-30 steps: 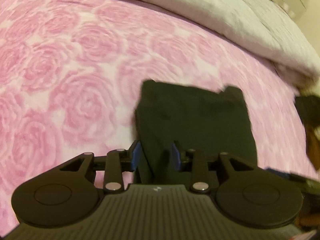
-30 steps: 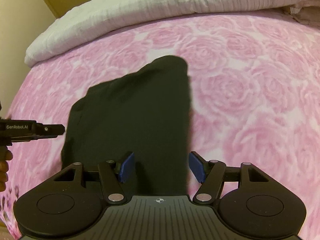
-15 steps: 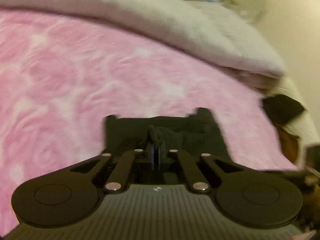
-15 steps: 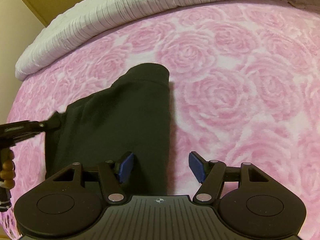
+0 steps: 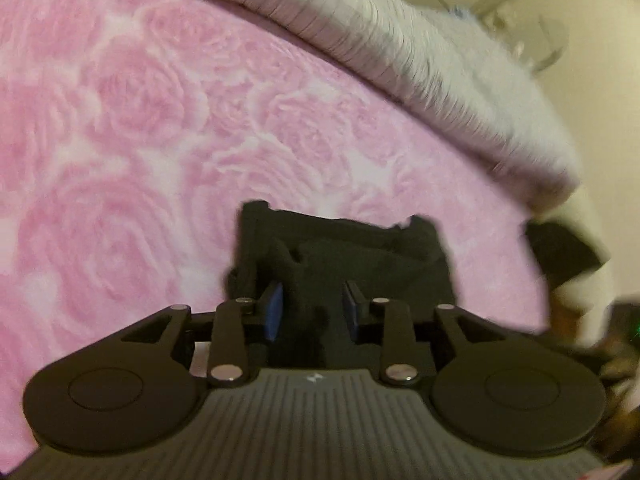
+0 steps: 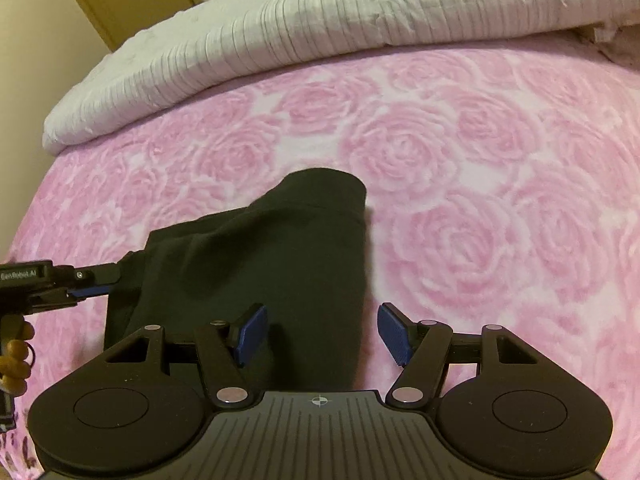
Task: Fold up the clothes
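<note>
The left tongs, pinched shut on cloth half a second ago, have been parted and nothing is gripped. The black garment is spread on the bed's pink rose blanket, below the white duvet. The right tongs are held wide apart over its near edge, empty.

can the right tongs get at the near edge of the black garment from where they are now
Probably yes. The right tongs are open, with the near right edge of the black garment lying flat on the pink blanket between the pads. Nothing blocks them; the left tongs sit at its far left side.
</note>
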Available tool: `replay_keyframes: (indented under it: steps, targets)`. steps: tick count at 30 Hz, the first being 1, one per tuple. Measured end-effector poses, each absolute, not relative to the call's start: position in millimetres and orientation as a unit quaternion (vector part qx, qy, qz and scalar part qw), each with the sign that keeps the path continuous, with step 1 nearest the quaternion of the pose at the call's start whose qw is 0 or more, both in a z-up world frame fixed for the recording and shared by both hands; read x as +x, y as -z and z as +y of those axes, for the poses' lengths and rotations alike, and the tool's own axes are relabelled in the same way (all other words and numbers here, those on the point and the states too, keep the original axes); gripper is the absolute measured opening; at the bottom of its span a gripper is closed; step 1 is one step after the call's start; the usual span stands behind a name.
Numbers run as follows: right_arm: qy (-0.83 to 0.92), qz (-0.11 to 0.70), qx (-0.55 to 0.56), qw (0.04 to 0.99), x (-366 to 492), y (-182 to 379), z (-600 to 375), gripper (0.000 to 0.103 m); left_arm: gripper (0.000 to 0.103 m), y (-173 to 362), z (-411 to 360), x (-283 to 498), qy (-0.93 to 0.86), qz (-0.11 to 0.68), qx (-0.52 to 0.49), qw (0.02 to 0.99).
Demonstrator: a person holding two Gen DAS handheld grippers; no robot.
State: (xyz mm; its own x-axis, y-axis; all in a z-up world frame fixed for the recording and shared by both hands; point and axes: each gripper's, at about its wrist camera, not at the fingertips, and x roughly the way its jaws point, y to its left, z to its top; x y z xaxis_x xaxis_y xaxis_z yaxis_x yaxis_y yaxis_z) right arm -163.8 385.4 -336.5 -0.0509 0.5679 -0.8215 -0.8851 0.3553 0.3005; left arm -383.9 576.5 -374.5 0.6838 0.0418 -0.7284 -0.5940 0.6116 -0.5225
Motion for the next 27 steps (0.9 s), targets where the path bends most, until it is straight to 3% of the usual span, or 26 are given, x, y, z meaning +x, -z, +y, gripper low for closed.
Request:
replay_keyframes:
  steps: [7,10,20,22,23,27]
  targets:
    - [-0.595,0.435,-0.2,0.646,-179.7,332.8,411.5,0.064,0.025,370.2,569.0,-387.4,-0.207,0.366,-0.355,0.835]
    - [-0.618,0.412,-0.215,0.634,-187.0,330.7,422.7,0.027,0.025,370.8,567.4,-396.8,-0.21,0.362,-0.373,0.828]
    - [-0.649,0.365,-0.245,0.621,-196.4,332.0,458.1,0.027,0.025,382.4,574.5,-385.6,-0.196,0.331,-0.42,0.822]
    - [-0.637,0.369,-0.243,0.632,-191.9,335.8,464.4,0.027,0.015,385.7,575.6,-381.7,-0.193,0.331,-0.419,0.823]
    - [-0.63,0.371,-0.242,0.638,-189.7,337.7,467.5,0.027,0.005,386.9,576.0,-381.3,-0.191,0.332,-0.417,0.824]
    - [-0.597,0.395,-0.217,0.664,-168.5,342.9,471.3,0.027,0.005,391.7,577.6,-379.6,-0.184,0.336,-0.41,0.828]
